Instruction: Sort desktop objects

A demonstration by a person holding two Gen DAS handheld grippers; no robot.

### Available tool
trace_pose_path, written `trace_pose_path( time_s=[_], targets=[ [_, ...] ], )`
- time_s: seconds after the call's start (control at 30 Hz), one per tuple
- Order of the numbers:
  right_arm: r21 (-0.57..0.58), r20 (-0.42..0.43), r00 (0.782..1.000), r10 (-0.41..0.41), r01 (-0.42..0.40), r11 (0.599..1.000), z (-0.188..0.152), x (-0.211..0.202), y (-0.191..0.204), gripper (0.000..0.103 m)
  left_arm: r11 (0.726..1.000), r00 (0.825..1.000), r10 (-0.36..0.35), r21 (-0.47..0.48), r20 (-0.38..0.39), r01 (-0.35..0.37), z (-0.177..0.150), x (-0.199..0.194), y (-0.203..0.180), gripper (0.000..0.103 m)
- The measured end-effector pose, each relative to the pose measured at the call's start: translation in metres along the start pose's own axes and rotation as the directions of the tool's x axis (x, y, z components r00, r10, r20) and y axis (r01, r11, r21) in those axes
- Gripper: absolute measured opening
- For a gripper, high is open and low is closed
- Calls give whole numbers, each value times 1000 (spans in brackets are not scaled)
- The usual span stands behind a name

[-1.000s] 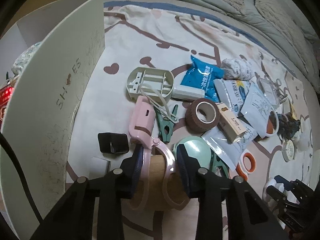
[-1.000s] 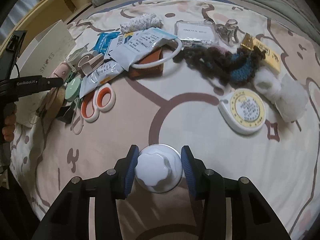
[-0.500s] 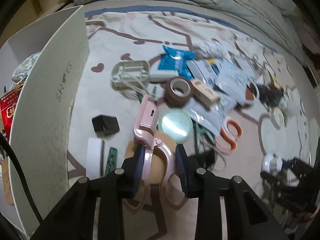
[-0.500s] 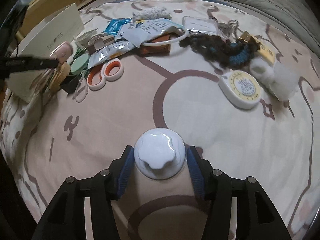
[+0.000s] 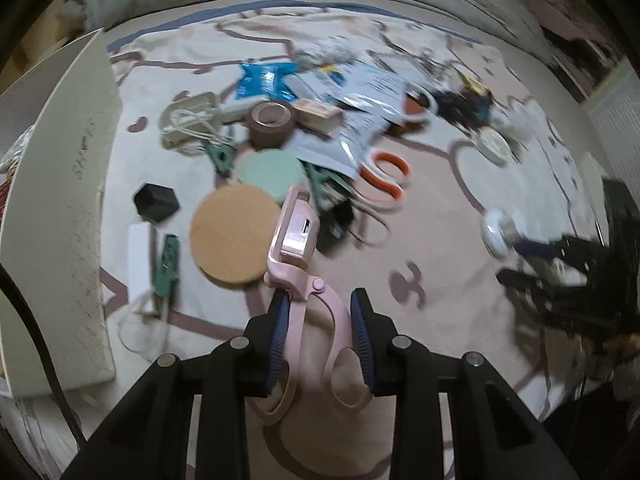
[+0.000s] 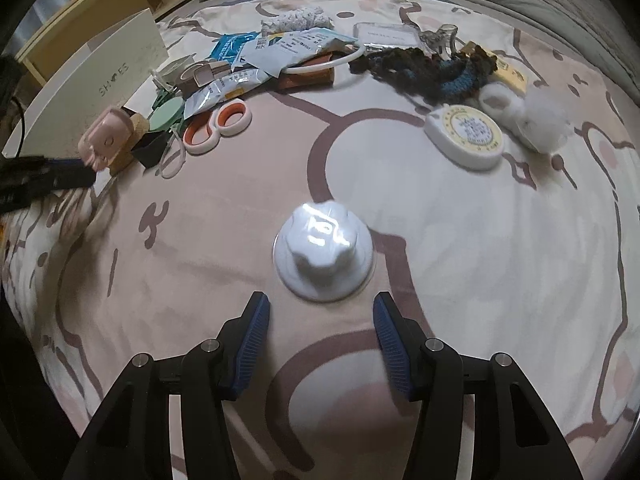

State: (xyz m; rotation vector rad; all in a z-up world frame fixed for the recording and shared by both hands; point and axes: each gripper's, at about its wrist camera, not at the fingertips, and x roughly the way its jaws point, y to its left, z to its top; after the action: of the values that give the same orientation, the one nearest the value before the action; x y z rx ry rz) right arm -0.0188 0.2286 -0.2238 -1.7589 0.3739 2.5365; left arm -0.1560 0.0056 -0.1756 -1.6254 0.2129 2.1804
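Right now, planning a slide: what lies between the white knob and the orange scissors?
Only bare blanket between white knob and orange scissors, per the right wrist view.

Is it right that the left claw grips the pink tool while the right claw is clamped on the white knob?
Not quite. In the right wrist view the right claw is open, the white knob resting free ahead of it. The left claw does grip the pink tool.
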Motion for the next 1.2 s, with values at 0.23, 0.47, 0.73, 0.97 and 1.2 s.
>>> trace_pose_path(
  time_s=[0.23,0.47,0.73,0.97,1.2],
  targets=[
    [25,-15,1000,8,-7,1000,-10,-4,1,55,992,999,-22,121,-27,25,-24,3,-21,16],
    [-6,-38,998,44,-45,999,-12,2,10,86,984,1000,0,180,-29,5,-36,5,-22,17],
    [-98,-45,999,-26,22,995,-16,14,31,103,979,999,23,202,-31,-16,-45,5,-16,35],
    [-117,-14,1000,-13,11,993,-19,13,30,103,969,996,70,241,-53,-55,-56,9,-5,35],
    [-155,46,999,-12,19,988,-24,11,31,103,955,987,157,260,-27,-145,-61,8,9,36]
  ],
)
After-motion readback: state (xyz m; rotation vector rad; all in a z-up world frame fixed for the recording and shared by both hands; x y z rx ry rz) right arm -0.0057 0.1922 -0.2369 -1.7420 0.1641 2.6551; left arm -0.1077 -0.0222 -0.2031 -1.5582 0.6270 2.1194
